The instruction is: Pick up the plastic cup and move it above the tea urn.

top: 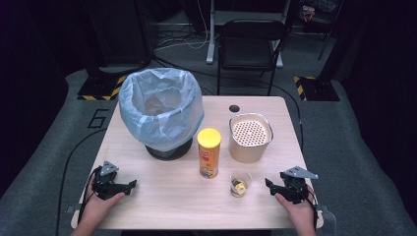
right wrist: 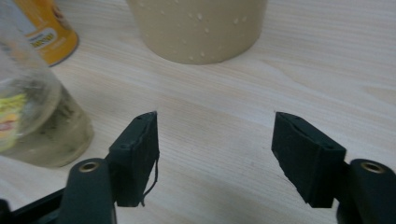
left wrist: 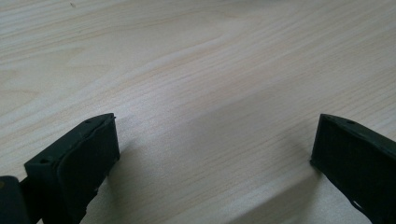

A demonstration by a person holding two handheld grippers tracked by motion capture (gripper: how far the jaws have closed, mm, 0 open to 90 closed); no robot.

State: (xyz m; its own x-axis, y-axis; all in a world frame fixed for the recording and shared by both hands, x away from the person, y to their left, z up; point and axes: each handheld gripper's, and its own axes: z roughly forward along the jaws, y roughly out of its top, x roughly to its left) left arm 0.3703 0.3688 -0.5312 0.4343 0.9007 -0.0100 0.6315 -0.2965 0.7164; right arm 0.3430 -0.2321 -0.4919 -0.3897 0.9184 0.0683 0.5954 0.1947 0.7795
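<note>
Right gripper (top: 271, 185) sits just beside the small clear cup (top: 240, 184) on the surface (top: 167, 191), fingers (right wrist: 137, 154) spread and empty. Left gripper (top: 127, 187) idle, fingers spread. Judgement: approach the cup level, centre it, squeeze gently so it doesn't tip.

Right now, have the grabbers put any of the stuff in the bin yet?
Not much looks done: the yellow can, small clear cup and beige pot stand on the table. The right gripper, jaws apart with nothing between them, is beside the cup. The left gripper rests open. All three remain.
</note>
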